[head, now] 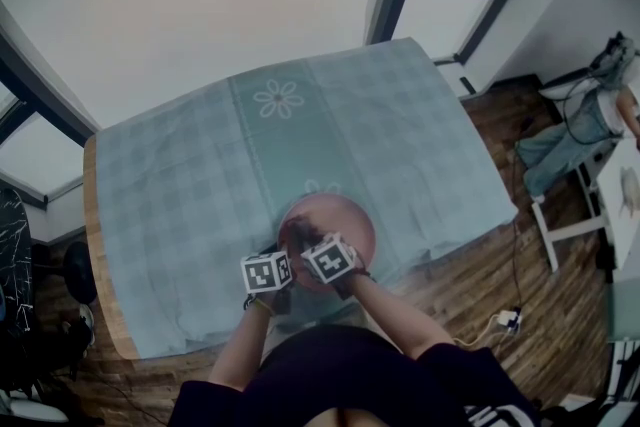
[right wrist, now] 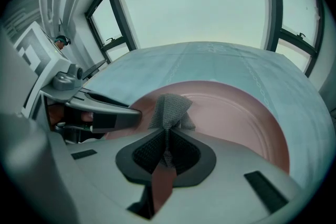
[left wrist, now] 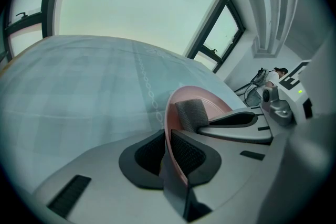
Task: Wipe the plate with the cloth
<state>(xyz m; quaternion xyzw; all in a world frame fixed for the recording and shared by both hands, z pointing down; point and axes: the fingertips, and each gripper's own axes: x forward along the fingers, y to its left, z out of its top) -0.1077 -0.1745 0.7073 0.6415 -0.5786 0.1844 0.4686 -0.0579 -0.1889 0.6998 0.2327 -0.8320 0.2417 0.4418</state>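
The pink plate (head: 345, 210) lies near the front edge of the surface (head: 170, 185), which is covered by a pale teal checked tablecloth (head: 420, 135). The left gripper (left wrist: 168, 150) has its jaws closed narrowly on the plate's near rim, with one pad on each face. The right gripper (right wrist: 167, 150) pinches a grey mesh cloth (right wrist: 169, 106), its jaws almost together on it. The bunched cloth rests on the plate's inner face, close beside the left gripper

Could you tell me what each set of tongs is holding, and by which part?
The left tongs grip the pink plate by its near rim; the right tongs pinch the grey cloth by a bunched end.
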